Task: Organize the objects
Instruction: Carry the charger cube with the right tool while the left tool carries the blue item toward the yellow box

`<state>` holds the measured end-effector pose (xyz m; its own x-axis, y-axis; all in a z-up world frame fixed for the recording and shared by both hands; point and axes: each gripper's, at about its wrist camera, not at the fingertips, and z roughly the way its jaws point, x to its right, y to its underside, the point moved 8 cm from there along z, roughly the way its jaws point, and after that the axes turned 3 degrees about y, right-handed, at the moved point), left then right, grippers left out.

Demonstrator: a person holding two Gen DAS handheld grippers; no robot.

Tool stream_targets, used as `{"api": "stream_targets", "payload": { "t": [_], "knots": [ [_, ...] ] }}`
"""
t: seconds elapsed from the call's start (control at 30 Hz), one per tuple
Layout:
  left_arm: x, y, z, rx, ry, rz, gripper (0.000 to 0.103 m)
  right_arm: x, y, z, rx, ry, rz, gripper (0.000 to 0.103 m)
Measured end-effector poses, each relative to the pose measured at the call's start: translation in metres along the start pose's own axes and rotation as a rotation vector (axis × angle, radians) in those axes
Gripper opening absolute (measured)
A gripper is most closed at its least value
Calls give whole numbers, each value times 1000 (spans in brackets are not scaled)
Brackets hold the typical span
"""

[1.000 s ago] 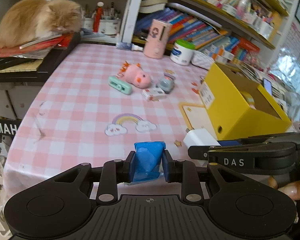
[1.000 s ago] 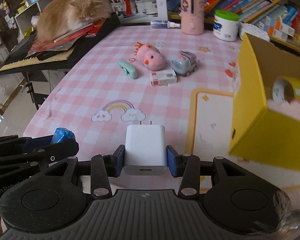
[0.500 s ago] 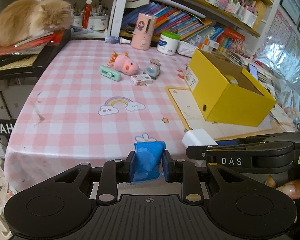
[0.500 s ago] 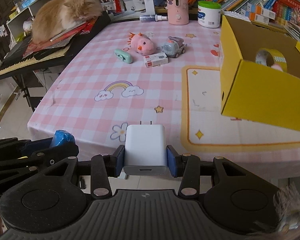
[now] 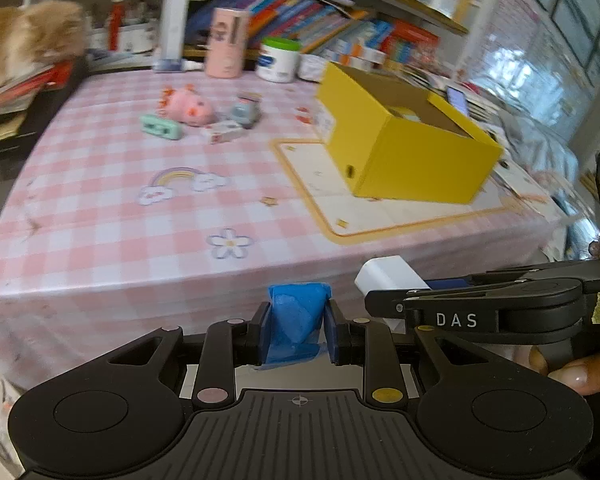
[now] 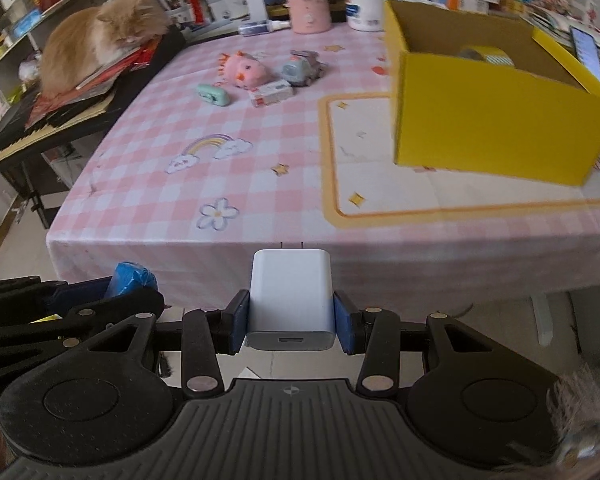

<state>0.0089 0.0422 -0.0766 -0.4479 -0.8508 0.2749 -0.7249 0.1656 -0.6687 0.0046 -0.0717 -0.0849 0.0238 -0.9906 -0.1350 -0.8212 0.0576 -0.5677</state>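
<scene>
My left gripper is shut on a crumpled blue packet, held in front of the table's near edge. My right gripper is shut on a white charger block with its prongs pointing away; it also shows to the right in the left wrist view as the white charger. The blue packet appears at lower left in the right wrist view. An open yellow box stands on a cream mat at the table's right, with a tape roll inside.
On the pink checked tablecloth lie a pink plush, a grey toy car, a mint case and a small white box. An orange cat rests on a keyboard at left. Bookshelves line the back.
Both grippers have drawn back from the table, off its near edge, each keeping its object. The yellow box and the toys now look farther away.
</scene>
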Motion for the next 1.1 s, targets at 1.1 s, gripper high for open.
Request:
{"api": "stream_targets", "payload": {
  "t": [1.1],
  "knots": [
    [119,-16,55,-74,222,232,25,129,41,-51,29,217,294,41]
  ]
}}
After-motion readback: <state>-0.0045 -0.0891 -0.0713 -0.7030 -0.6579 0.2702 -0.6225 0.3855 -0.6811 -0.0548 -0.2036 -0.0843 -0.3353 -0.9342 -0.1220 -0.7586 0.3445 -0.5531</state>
